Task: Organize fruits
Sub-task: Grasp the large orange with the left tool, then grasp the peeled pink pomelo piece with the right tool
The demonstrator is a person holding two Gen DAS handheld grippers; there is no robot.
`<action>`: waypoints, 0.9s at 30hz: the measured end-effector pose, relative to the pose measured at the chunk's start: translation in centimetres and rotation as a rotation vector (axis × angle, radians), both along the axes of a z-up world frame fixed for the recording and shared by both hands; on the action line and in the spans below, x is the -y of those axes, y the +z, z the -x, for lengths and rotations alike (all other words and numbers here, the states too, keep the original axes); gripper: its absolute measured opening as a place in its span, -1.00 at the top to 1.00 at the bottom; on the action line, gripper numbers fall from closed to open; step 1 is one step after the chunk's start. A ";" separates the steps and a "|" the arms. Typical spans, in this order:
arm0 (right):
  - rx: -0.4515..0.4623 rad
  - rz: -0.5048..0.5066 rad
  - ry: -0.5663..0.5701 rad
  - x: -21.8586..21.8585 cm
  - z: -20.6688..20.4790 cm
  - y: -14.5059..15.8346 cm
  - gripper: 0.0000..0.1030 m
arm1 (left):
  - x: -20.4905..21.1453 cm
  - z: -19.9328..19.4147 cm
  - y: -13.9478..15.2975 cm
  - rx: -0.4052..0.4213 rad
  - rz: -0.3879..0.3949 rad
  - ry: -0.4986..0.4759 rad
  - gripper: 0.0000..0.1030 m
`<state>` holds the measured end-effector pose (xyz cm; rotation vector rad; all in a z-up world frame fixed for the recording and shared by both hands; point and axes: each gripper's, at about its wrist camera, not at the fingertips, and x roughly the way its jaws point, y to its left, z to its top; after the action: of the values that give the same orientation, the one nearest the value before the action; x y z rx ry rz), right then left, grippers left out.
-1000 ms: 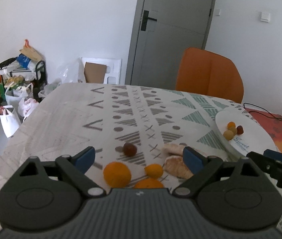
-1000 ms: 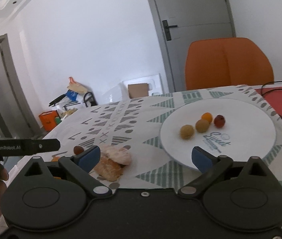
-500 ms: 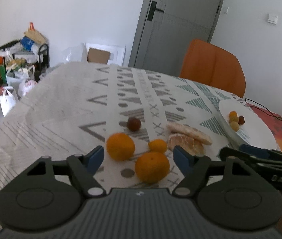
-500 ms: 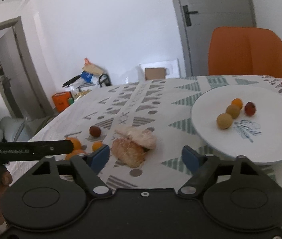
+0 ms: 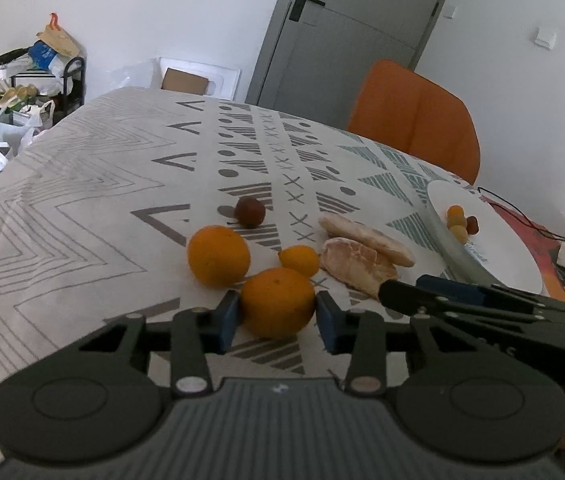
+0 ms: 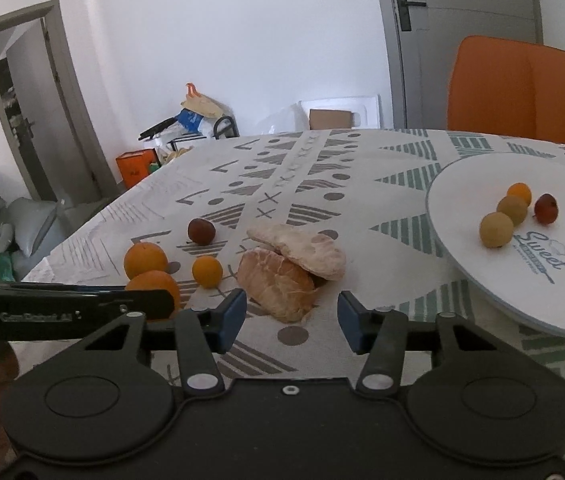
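— Look low in the middle of the left view: the left gripper [image 5: 276, 316] is closing its jaws around the nearest orange [image 5: 277, 302], the blue pads right at its sides. I can't tell whether they press yet.

— And the right gripper [image 6: 292, 316]?

— Also closing, but its jaws are wider than the peeled fruit [image 6: 278, 286] just ahead, which lies beyond the pads, not between them. Nothing is held there.

— How should they do it?

— I'd say squeeze the orange across its widest part and lift straight up, so it doesn't bump the second orange [image 5: 218, 256] or the small orange [image 5: 299, 260] just behind. The right one should reach further before shutting.

— Where does it all go?

— Probably the white plate [image 6: 482, 172] at the right of the frame, which holds four small fruits: two yellowish, one orange, one dark red. A dark fruit [image 5: 249, 211] sits further back on the tablecloth [image 5: 102, 184].
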<state>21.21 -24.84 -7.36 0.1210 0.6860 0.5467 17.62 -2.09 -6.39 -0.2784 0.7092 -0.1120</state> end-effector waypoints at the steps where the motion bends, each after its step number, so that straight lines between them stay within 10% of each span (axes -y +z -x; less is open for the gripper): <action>1: 0.001 0.003 0.004 -0.2 -0.1 0.0 0.01 | -0.2 0.1 0.0 0.001 0.001 0.004 0.23; 15: -0.007 0.029 0.007 -1.7 -0.7 -0.2 0.44 | -3.0 0.9 0.6 0.007 -0.022 0.091 0.23; 27: -0.011 0.038 0.050 -2.4 -0.3 0.1 0.37 | -3.6 0.7 0.0 0.004 -0.033 0.112 0.21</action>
<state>21.51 -22.45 -7.29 0.0714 0.7113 0.5812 16.88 1.54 -6.40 -0.2860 0.6895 0.0058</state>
